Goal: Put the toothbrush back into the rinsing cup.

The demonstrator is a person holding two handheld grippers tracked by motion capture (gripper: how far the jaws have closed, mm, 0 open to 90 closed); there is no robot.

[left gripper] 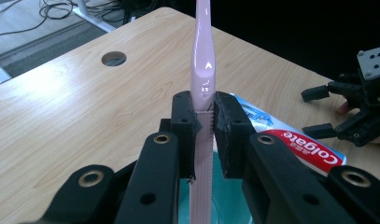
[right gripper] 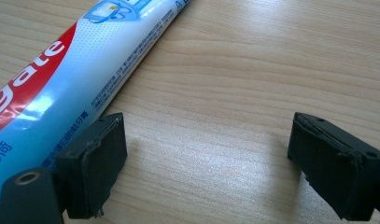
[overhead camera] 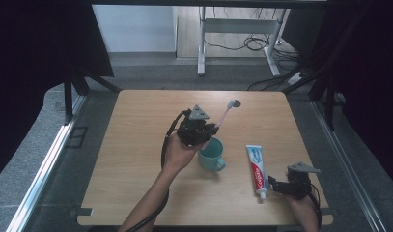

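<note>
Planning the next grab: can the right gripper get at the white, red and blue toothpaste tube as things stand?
Probably yes: the right gripper has open, empty jaws beside the toothpaste tube, which lies flat on the bare wooden table with nothing between them.

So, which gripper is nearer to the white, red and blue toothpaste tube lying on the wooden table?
Right. The right gripper, jaws open, sits beside the toothpaste tube's cap end. The left gripper is farther away above the teal mug, clamping a pink toothbrush.
</note>
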